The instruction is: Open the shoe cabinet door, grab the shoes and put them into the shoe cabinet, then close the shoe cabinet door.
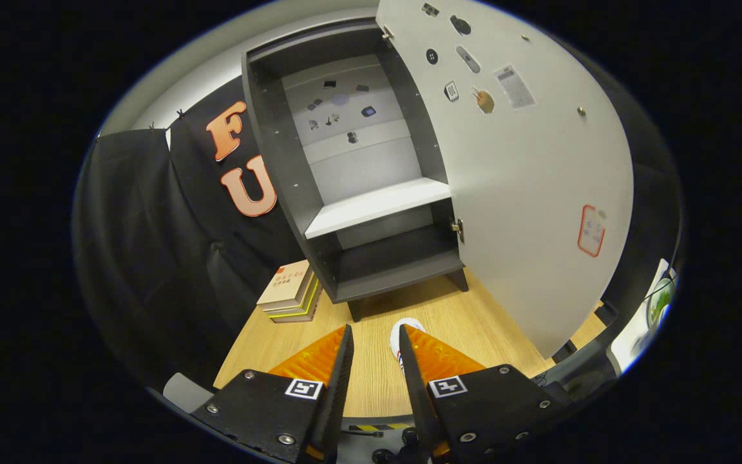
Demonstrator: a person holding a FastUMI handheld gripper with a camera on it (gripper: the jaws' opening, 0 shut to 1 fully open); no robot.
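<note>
Shoe toe toward cabinet.

Shoe mostly hidden behind the right finger.

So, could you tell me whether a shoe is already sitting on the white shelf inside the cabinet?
No, the white shelf in the open cabinet is bare, and the shoe lies on the floor beside the open gripper.

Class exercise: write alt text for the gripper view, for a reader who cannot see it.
The shoe cabinet stands on a wooden table, its door swung open. The open gripper holds nothing; a white shoe peeks behind one finger, books lie beside the cabinet.
</note>
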